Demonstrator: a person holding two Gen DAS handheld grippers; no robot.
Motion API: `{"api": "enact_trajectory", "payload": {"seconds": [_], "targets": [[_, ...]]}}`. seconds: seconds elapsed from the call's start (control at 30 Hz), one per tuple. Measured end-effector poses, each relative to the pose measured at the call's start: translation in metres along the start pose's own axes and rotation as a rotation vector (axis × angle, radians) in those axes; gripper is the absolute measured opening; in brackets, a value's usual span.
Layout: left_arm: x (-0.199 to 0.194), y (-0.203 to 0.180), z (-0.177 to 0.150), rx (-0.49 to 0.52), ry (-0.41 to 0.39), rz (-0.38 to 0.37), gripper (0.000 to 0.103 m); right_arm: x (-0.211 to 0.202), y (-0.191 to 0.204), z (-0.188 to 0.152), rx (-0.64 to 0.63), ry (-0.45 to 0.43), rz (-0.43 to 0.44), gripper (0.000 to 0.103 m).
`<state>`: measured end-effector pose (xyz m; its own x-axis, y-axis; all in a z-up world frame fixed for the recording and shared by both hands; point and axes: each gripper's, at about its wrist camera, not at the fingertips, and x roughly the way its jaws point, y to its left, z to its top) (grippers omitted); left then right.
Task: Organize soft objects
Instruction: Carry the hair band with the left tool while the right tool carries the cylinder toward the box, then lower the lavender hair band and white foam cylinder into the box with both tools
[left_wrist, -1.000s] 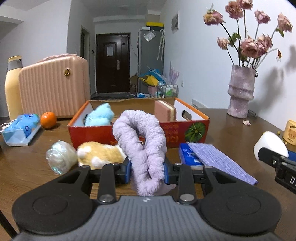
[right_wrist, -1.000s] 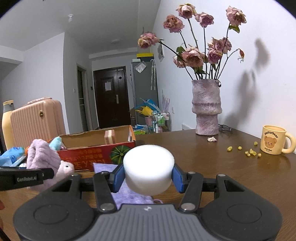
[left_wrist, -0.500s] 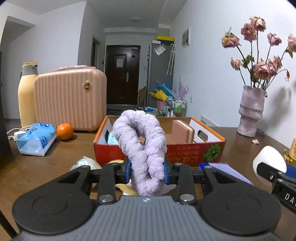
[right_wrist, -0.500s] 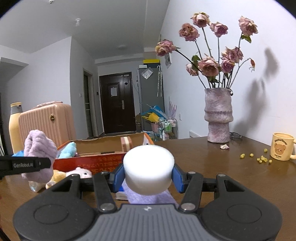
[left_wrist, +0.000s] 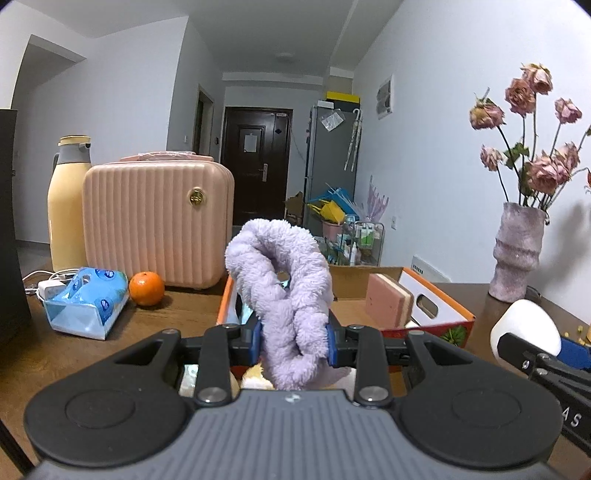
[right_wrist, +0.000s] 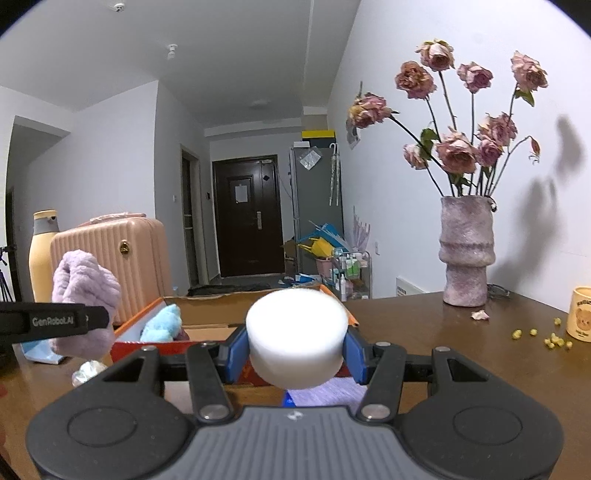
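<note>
Partway done, I judge: box (right_wrist: 207, 326) holds blue plush (right_wrist: 162, 324) and sponge (left_wrist: 388, 303); left gripper (left_wrist: 294, 339) jaws clamp purple scrunchie (left_wrist: 284, 295), right gripper (right_wrist: 295, 356) jaws clamp white foam puck (right_wrist: 296, 332), both unboxed.

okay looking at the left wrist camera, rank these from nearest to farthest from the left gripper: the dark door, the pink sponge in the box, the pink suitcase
From the left gripper:
1. Pink sponge, standing in the orange box, ahead to the right.
2. Pink suitcase, beyond the box, to the left.
3. Dark door, at the hallway's far end.

Yellow plush toy (left_wrist: 255, 376) mostly hidden behind left tongs (left_wrist: 294, 345).
</note>
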<state>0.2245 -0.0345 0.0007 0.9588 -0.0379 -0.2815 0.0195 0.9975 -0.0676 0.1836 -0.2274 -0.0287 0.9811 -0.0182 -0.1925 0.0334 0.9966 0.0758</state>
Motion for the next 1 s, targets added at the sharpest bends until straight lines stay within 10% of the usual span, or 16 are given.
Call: {"api": "enact_trajectory", "payload": {"seconds": [1.0], "targets": [[0.070, 0.017, 0.036, -0.039, -0.047, 0.009, 0.032, 0.091, 0.047, 0.017, 0.039, -0.036, 0.031, 0.053]]}}
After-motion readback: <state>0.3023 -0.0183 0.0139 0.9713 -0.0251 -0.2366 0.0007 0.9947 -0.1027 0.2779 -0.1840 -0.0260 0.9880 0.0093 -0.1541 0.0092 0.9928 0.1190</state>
